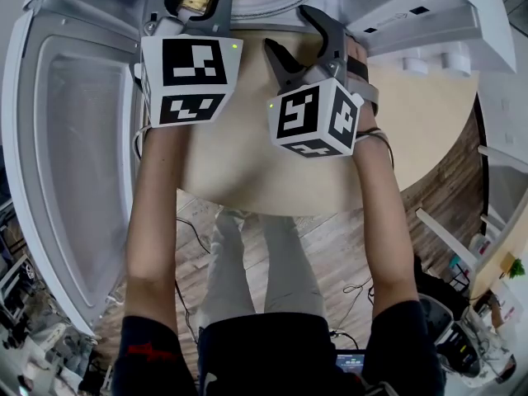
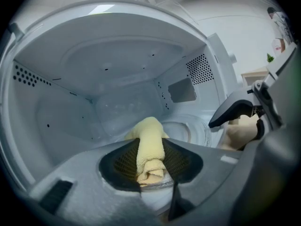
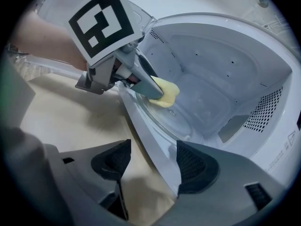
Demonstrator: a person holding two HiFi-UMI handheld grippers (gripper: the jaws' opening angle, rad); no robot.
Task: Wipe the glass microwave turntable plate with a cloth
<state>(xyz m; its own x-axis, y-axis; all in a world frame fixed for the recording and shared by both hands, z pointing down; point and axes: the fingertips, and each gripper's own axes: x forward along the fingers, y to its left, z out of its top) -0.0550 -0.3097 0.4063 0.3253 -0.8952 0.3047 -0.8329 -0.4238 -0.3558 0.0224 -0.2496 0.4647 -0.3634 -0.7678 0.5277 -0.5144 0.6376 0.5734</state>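
**Q:** Start at the left. What limits movement there?

**A:** The white microwave door (image 1: 74, 155) hangs fully open on the left, so that side is fenced. The white oven cavity (image 2: 117, 65) is walled on three sides with a low ceiling. Entry is from the front only.

**Q:** And the left gripper?

**A:** The left gripper (image 2: 150, 166) is clenched on a folded pale yellow terry cloth (image 2: 150, 147). The cloth's free end pokes forward into the cavity. I judge the cloth soft, light and compliant. It should mould to a surface, and it is gripped at its bunched fold, which looks secure.

**Q:** Where is the plate?

**A:** The round clear glass turntable plate (image 3: 181, 121) lies flat on the cavity floor. In the right gripper view the cloth tip sits at the plate's near-left rim. I judge the plate stiff, smooth, slippery and breakable. It probably turns or shifts under a sideways push. If it needs steadying, the rim is the place to hold it.

**Q:** The right gripper?

**A:** The right gripper (image 3: 150, 166) is released and holds nothing. It is outside the oven, and the white front sill (image 3: 155, 149) shows through the gap between its jaws. I cannot tell whether it touches the sill.

**Q:** Is there open room?

**A:** Yes, the beige round table (image 1: 247, 176) in front gives space to draw back. The sill is the edge to watch.
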